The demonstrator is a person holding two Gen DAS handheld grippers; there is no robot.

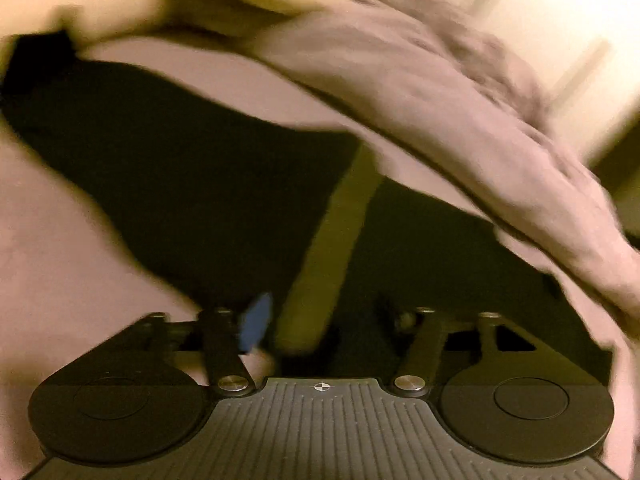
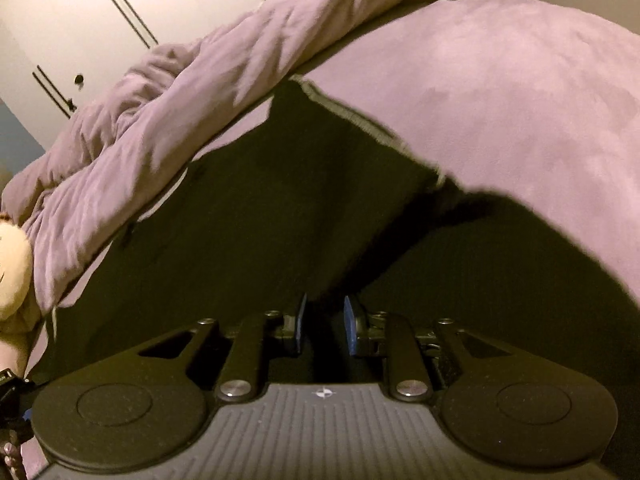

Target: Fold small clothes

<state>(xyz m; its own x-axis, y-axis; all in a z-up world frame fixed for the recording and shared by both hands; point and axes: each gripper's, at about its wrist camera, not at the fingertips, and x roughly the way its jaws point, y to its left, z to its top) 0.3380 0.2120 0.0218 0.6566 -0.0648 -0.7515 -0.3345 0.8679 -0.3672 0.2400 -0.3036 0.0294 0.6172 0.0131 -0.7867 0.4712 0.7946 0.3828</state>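
Lying spread on the mauve bed sheet [image 2: 520, 92], the dark garment [image 2: 280, 208] fills the middle of both views, its grey-trimmed edge visible only from the right wrist. The right gripper [image 2: 324, 326] has its blue-padded fingers [image 2: 351, 328] drawn close with a dark fold running between them; whether the pads truly pinch it is hard to tell. The left-wrist view is heavily smeared. The left gripper [image 1: 320, 320] stands with its fingers apart, nothing between them; only one blue pad [image 1: 256, 326] shows, the other lost in shadow. A bunched duvet [image 2: 168, 92] crosses behind, with white cupboard doors [image 2: 132, 8] beyond.
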